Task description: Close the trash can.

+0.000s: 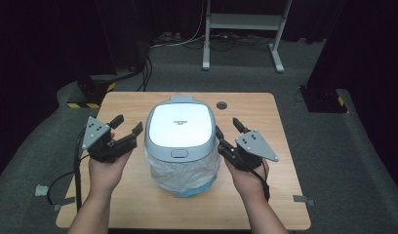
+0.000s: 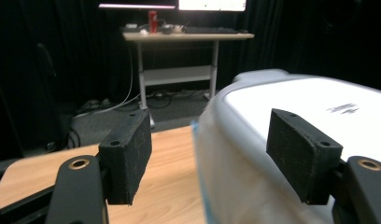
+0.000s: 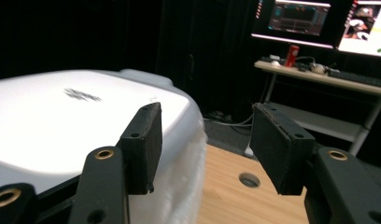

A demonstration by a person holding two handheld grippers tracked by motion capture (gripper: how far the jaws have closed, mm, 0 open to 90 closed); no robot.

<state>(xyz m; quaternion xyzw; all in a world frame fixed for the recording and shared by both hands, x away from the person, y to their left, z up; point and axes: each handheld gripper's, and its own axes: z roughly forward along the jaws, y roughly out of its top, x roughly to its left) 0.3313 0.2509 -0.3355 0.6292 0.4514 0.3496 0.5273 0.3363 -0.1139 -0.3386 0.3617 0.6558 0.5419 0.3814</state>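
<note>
Here we see the bin (image 1: 181,141) mid-counter (image 1: 265,195), between both claws: left claw (image 1: 125,127) wide and empty beside it, right claw (image 1: 228,130) half-open at its rim, gripping nothing.

The bin (image 1: 181,127) in front of me has a white lid with a small grey mark at its centre, framed by a pale grey rim. The liner bag (image 1: 185,175) beneath it is translucent whitish with a light blue edge at 6 o'clock. My left gripper (image 1: 127,127) and right gripper (image 1: 228,126) are black, each topped by a grey plate dotted with small dark holes. The table (image 1: 265,195) is light wood grain, with a dark round hole at 1 o'clock of the bin. The floor is dark grey carpet; yellow-and-black hazard stripes show at 10 o'clock.
</note>
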